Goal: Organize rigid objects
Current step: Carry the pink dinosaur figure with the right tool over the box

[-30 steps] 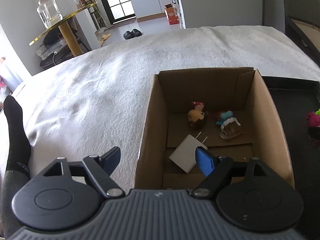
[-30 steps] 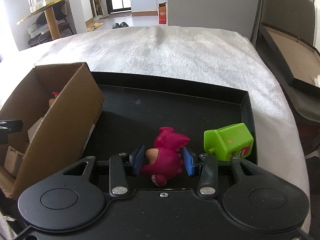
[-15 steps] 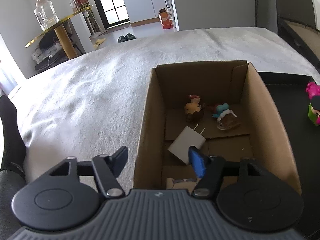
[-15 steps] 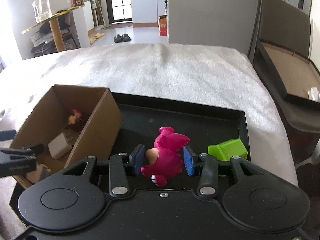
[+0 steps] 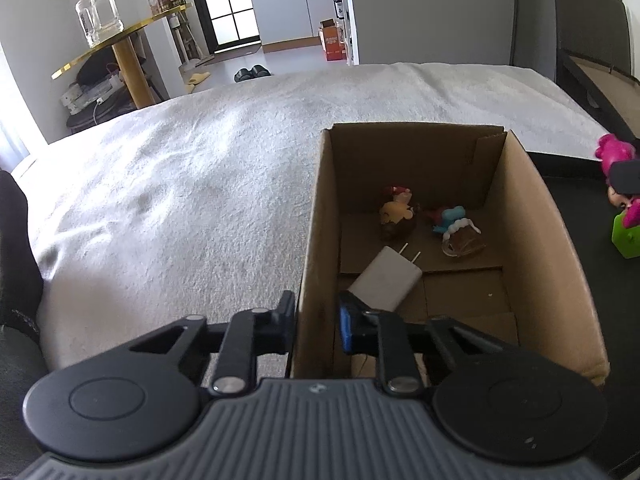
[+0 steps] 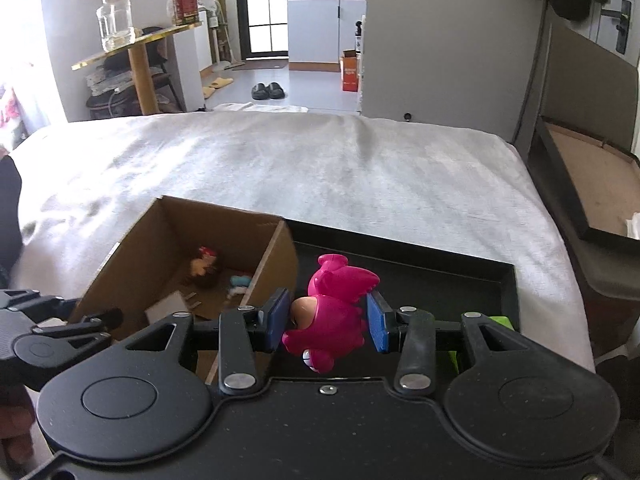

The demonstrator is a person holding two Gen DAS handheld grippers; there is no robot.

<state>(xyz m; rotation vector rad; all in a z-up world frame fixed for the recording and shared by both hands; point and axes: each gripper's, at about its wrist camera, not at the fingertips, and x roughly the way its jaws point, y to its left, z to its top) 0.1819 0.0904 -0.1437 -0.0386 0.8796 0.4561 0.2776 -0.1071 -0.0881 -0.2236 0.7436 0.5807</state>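
Observation:
A cardboard box (image 5: 520,200) stands on the bed beside a black tray (image 6: 440,276). In the box lie a white charger (image 5: 386,280), a small figurine (image 5: 396,212) and a blue-and-brown figurine (image 5: 456,228). My left gripper (image 5: 316,316) straddles the box's near left wall; its jaws are closing, with a little gap still showing at the inner pad. My right gripper (image 6: 328,320) is shut on a pink toy (image 6: 332,308), held in the air above the tray next to the box's right wall (image 6: 276,264). A green toy (image 5: 628,236) stays on the tray, mostly hidden behind the right gripper.
A white blanket (image 6: 320,168) covers the bed beyond the box. A person's leg in a black sock (image 5: 16,248) lies at the left. A gold side table (image 5: 120,36) with a glass jar stands past the bed. A dark framed board (image 6: 580,184) leans at the right.
The left jaws have narrowed from wide apart to close around the box wall. The right gripper has risen off the tray with the pink toy and come nearer the box.

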